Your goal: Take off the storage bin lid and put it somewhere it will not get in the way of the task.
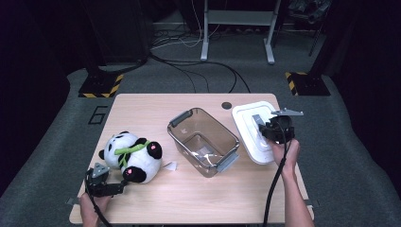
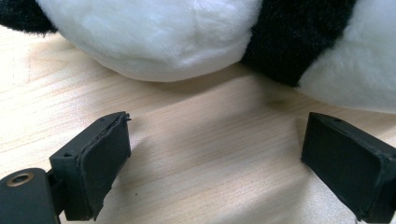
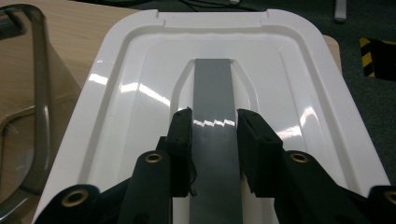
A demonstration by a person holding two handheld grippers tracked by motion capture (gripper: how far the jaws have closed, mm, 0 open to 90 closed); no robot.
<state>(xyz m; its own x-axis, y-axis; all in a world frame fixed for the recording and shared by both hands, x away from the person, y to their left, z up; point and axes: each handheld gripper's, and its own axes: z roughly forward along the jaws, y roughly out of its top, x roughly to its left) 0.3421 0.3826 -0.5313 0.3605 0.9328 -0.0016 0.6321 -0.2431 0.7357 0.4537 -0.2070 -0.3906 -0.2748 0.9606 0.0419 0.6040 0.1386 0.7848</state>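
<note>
Overhead table [image 1: 198, 198] view — two tong-mounted close-ups

The panda toy [image 2: 196, 42] runs off the top and both sides of the left gripper view. The right claw [image 1: 273, 130] covers part of the white lid [image 1: 246, 124], whose grey handle strip [image 3: 214, 140] disappears beneath it.

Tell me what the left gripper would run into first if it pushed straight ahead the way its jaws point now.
Most likely the plush panda. The left gripper has its jaws open, low over the wooden table, with the toy's white belly and a black limb straight ahead and bare wood between. Depth is hard to judge.
</note>
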